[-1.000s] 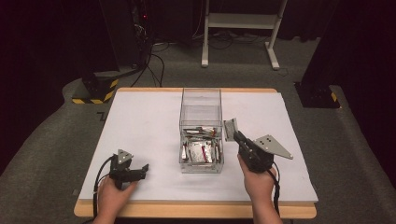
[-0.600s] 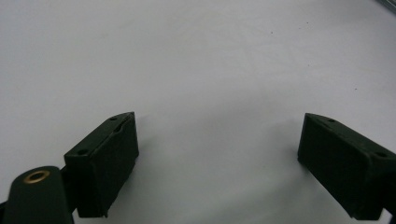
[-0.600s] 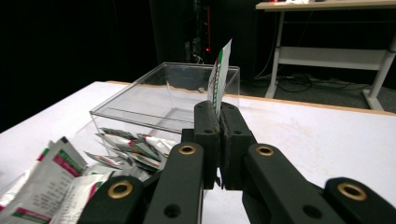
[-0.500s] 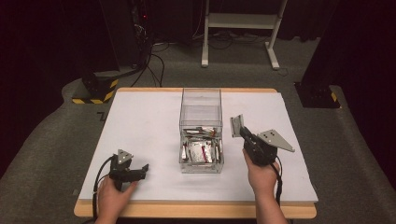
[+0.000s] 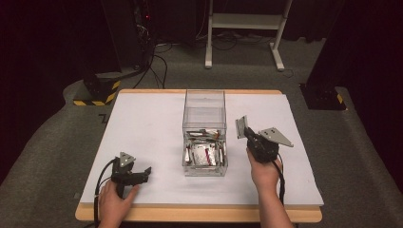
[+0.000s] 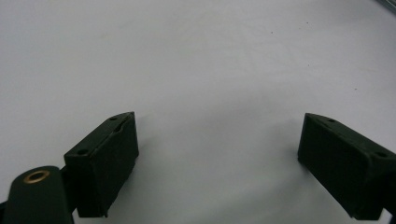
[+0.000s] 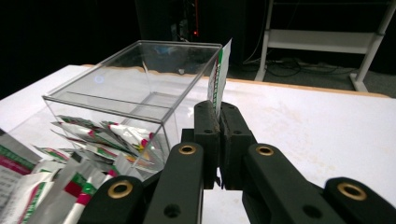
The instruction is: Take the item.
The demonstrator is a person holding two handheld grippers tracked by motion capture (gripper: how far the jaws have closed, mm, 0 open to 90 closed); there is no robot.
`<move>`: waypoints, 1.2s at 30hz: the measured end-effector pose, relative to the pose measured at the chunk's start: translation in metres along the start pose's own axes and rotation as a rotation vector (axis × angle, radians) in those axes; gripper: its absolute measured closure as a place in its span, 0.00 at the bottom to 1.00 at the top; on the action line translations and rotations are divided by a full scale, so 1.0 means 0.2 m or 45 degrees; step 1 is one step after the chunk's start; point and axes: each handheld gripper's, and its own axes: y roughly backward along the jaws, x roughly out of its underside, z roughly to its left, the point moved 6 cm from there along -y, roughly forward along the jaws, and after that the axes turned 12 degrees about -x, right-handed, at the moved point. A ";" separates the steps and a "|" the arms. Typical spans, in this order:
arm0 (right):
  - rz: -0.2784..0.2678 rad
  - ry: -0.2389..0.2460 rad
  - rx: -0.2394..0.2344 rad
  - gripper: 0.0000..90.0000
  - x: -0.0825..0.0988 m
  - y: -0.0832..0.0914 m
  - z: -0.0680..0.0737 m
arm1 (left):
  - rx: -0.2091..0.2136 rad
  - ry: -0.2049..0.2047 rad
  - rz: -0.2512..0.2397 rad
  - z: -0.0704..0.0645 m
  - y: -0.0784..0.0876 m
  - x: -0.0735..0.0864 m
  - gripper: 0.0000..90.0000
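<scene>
Broadly, a white table [image 5: 142,123] is seen from the high view, with a clear plastic box [image 5: 205,114] standing near its middle. Many small sachets [image 5: 202,154] are heaped in the near part of the box (white wrappers with red and green print, as the right gripper view shows them).

Just beside the box, on its right, the right gripper [image 5: 247,134] is held above the table by a hand. Its jaws are closed tight on a single sachet [image 7: 219,77], which is pinched by its lower edge and stands upright above the jaws, outside the box and close to the near corner of the box's wall.

Well apart, near the table's front left corner, the left gripper [image 5: 145,173] is rested low over the bare surface. Its jaws are spread wide, and nothing is held between them.
</scene>
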 end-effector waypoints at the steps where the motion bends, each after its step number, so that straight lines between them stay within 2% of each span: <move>1: 0.005 -0.002 0.002 0.98 0.00 -0.01 -0.01 | 0.000 0.000 0.000 0.00 0.00 0.00 0.14; 11: 0.058 -0.021 0.021 0.98 0.05 -0.07 -0.06 | 0.001 0.000 0.000 0.00 0.00 0.00 0.14; 18: 0.113 -0.064 0.013 0.98 0.11 -0.12 -0.10 | 0.001 0.002 0.000 0.00 0.00 0.00 0.14; 27: 0.170 -0.105 0.016 0.98 0.17 -0.15 -0.11 | 0.001 -0.005 0.005 0.00 0.00 0.00 0.14; 36: 0.217 -0.112 0.024 0.98 0.22 -0.18 -0.13 | 0.001 -0.003 0.004 0.00 0.00 0.00 0.14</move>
